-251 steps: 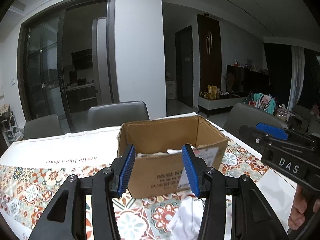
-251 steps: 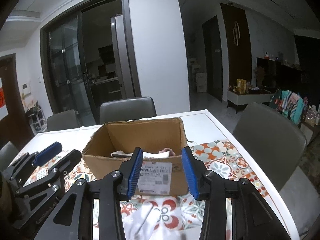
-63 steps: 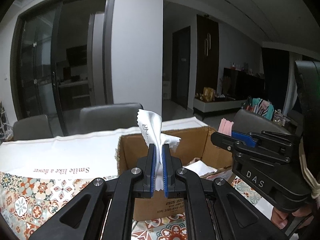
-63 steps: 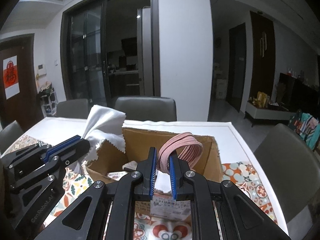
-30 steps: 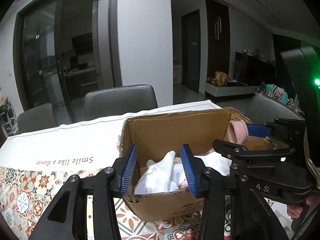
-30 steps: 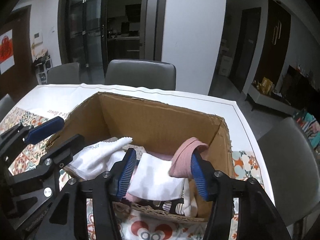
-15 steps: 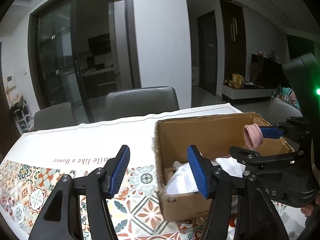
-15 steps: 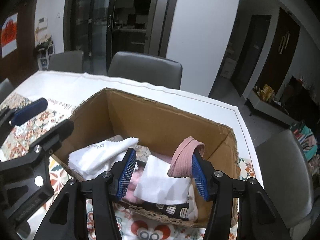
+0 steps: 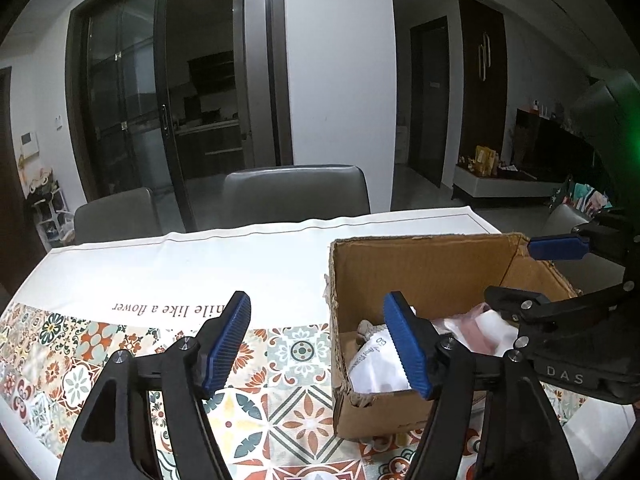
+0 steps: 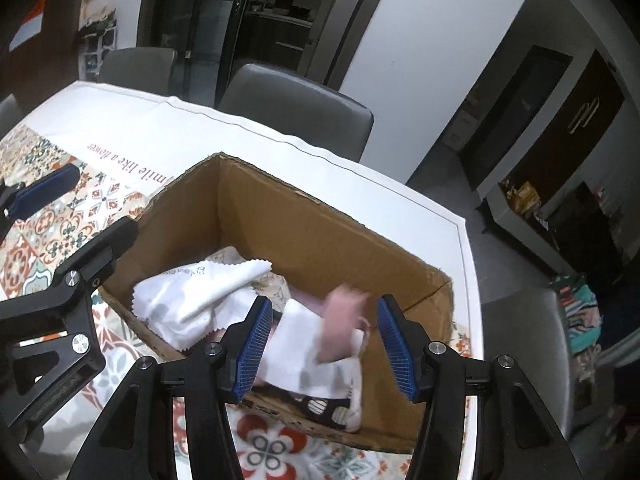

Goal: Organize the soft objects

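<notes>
Dim dining room, tiled-pattern tablecloth (image 9: 280,360), open brown cardboard box (image 10: 304,216) holding white cloths (image 10: 200,292) and blurred pink fabric band (image 10: 340,320) dropping between wide, empty right gripper (image 10: 324,348); left gripper (image 9: 320,344) empty, jaws opening beside box; best lift both straight clear.

- You see the pink ribbed fabric band (image 10: 340,330) only as a motion smear.
- The brown cardboard box (image 9: 420,268) hides its lower contents from you.
</notes>
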Available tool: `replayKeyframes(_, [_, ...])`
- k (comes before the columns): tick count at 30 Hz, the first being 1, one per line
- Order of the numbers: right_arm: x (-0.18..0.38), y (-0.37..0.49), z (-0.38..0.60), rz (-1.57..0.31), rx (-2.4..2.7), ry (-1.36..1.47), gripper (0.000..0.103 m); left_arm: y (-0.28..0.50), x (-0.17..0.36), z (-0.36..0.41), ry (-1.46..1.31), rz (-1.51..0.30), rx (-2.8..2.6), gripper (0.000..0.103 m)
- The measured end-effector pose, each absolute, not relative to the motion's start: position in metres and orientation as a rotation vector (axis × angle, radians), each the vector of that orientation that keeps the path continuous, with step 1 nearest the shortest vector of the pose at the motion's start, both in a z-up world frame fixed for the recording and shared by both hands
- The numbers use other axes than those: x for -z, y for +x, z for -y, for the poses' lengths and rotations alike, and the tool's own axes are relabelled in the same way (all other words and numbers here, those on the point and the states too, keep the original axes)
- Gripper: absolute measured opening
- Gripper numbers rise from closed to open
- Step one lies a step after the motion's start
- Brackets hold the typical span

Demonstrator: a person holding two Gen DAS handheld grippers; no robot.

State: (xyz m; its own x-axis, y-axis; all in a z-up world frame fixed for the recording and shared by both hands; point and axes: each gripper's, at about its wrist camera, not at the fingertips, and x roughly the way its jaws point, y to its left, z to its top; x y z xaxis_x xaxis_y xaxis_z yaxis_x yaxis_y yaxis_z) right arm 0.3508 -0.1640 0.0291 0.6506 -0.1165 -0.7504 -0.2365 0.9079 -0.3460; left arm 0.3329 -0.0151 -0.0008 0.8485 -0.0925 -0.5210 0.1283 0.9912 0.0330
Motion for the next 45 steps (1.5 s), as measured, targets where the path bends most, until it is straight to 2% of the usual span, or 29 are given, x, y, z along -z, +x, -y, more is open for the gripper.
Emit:
replayKeyframes(11, [-0.052,0.323,0.167,-0.811,-0.052,-0.391,0.056,0.317,-0.016,0.015,0.071,-0.523,0.133,0.070])
replayKeyframes(30, [-0.104,0.212,0.187,-0.597,0.010,-0.226,0.056,0.219,-0.073,0.023,0.146,-0.403,0.156,0.074])
replayKeyframes(38, [-0.110,0.161,0.192,-0.537,0.034,-0.176,0.056,0.174,-0.084,0.021,0.138,-0.373,0.164,0.080])
replayKeyframes(45, [-0.113,0.114,0.192,-0.489,0.053,-0.163,0.056,0.134,-0.089,0.015,0.115,-0.359,0.176,0.090])
